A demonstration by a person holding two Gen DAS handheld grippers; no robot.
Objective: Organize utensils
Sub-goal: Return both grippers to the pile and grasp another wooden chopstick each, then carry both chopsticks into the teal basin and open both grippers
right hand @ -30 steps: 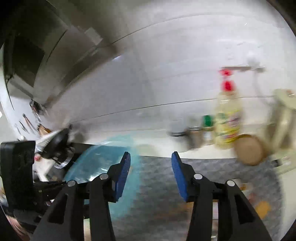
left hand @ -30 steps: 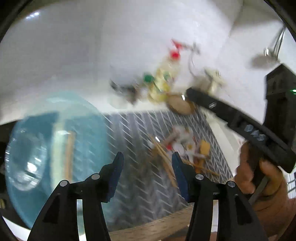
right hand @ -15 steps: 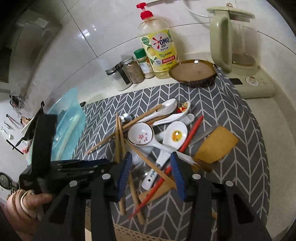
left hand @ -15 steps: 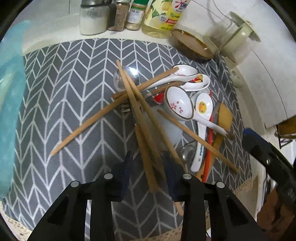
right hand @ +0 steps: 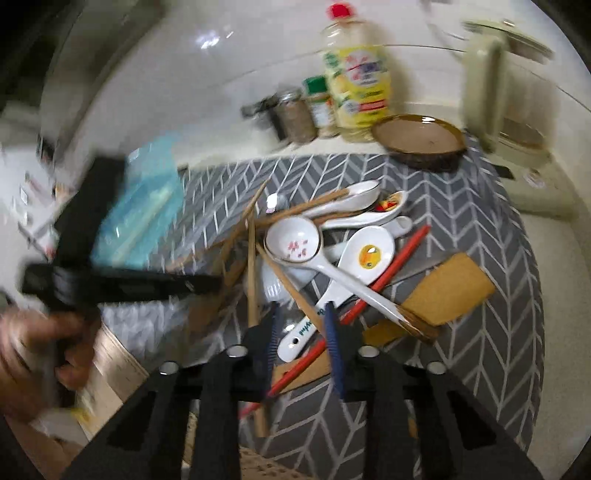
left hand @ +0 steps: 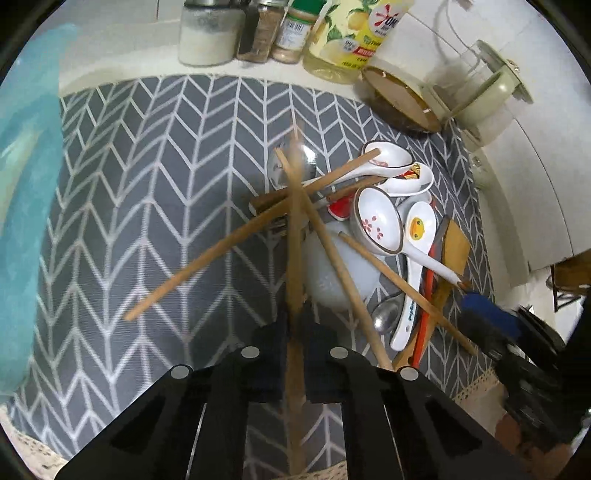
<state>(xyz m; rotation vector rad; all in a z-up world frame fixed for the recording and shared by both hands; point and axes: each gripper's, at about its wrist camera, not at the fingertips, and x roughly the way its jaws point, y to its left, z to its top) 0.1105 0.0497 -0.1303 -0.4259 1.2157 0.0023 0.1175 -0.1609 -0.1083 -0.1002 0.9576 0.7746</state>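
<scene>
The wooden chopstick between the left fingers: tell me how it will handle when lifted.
The wooden chopstick looks straight and thin, so probably stiff and light. The left gripper pinches it near one end, so it may pivot. It crosses other chopsticks and could drag them.

Utensil pile (left hand: 354, 229) sits on the mat (left hand: 147, 192), toward its right side in left wrist view: chopsticks (left hand: 295, 236) cross over spoons (left hand: 380, 221) w/ a spatula (left hand: 454, 251) at the pile's right edge. Behind the mat, along the wall, L to R: jars (left hand: 207, 33), soap bottle (left hand: 351, 40), dish (left hand: 399, 96), kettle (left hand: 484, 88); a bin (left hand: 26, 192) lies left of the mat. In right wrist view the spatula (right hand: 447, 288) lies right of the spoons (right hand: 295, 240), dish (right hand: 421, 142) behind them
</scene>
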